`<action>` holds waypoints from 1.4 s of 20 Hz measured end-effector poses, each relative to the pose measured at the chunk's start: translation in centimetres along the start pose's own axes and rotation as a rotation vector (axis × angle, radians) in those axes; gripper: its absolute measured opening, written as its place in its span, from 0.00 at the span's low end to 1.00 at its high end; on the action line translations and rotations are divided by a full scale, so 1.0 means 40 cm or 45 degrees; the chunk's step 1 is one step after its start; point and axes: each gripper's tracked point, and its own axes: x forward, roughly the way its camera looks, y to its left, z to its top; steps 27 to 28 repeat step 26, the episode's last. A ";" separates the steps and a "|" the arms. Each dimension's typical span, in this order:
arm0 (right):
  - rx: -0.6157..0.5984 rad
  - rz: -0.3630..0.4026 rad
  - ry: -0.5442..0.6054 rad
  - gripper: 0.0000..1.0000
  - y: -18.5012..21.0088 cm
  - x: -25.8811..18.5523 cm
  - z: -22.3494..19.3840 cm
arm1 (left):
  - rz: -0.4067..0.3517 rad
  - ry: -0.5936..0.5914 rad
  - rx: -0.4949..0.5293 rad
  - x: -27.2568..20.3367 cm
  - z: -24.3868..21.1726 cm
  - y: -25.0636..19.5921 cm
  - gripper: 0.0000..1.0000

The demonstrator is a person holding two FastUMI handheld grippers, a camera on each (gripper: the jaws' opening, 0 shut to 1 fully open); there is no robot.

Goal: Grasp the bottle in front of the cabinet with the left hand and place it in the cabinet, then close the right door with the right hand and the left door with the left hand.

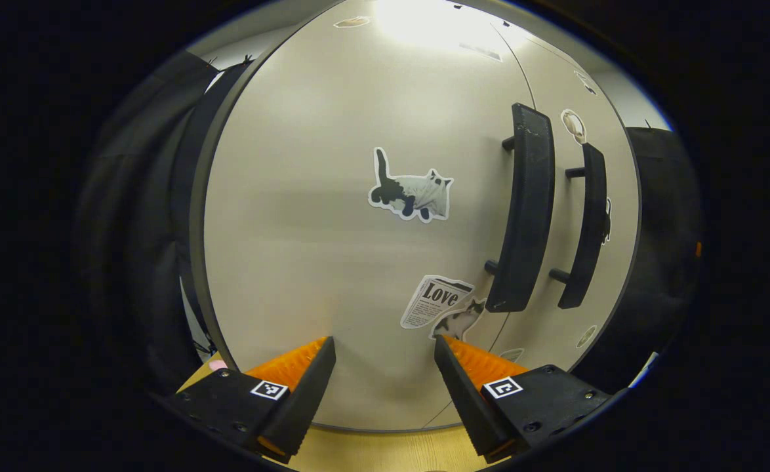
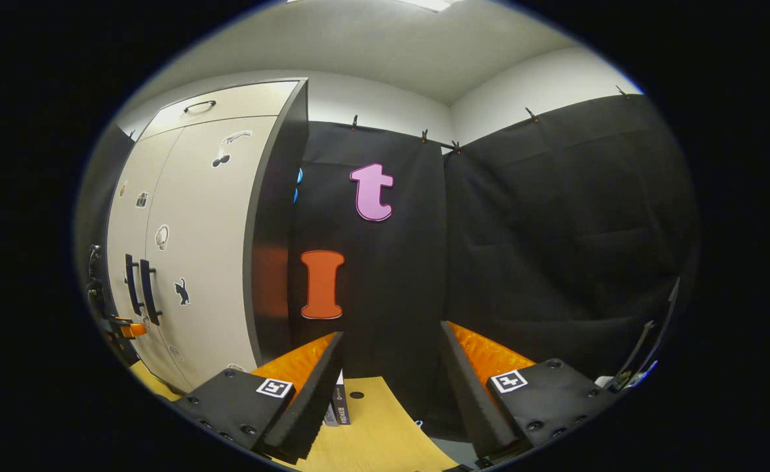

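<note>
The cabinet's pale left door, with cat stickers, stands right in front of my left gripper. That gripper is open with nothing between its fingers, and its tips are very near the door's lower part. The left door's black handle and the right door's handle lie side by side, and both doors look shut. In the right gripper view the cabinet stands at the left, with the left gripper low against its front. My right gripper is open, holds nothing, and points at the black cloth wall.
A light wooden tabletop lies under both grippers. Small dark boxes stand on it near the cabinet's dark side panel. Black cloth walls close the booth to the right.
</note>
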 end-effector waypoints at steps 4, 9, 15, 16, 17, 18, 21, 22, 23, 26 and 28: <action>0.009 0.022 0.015 0.87 0.003 0.009 -0.011 | 0.010 0.029 -0.016 -0.009 -0.012 0.000 0.94; 0.015 0.054 0.015 0.94 0.025 0.011 -0.008 | 0.044 0.038 -0.014 -0.052 -0.007 0.029 0.94; 0.046 0.111 0.006 0.94 0.086 0.004 0.005 | 0.067 0.009 0.020 -0.142 0.058 0.068 0.95; 0.051 0.119 0.005 0.94 0.097 0.000 0.006 | 0.066 -0.001 0.027 -0.162 0.076 0.072 0.94; 0.053 0.127 0.003 0.87 0.108 -0.002 0.009 | 0.062 -0.013 0.029 -0.179 0.094 0.073 0.94; 0.054 0.133 0.001 0.87 0.119 -0.006 0.011 | 0.056 -0.025 0.026 -0.200 0.113 0.076 0.94; 0.054 0.150 -0.002 0.87 0.146 -0.022 0.015 | 0.025 -0.074 0.000 -0.259 0.179 0.077 0.94; 0.053 0.155 -0.003 0.87 0.155 -0.028 0.018 | 0.013 -0.094 -0.011 -0.284 0.205 0.079 0.94; 0.052 0.157 -0.005 0.87 0.162 -0.033 0.021 | 0.004 -0.117 -0.019 -0.304 0.232 0.081 0.94; 0.046 0.161 -0.014 0.87 0.183 -0.046 0.029 | -0.001 -0.161 -0.004 -0.372 0.299 0.089 0.94; 0.046 0.161 -0.014 0.87 0.183 -0.046 0.029 | -0.001 -0.161 -0.004 -0.372 0.299 0.089 0.94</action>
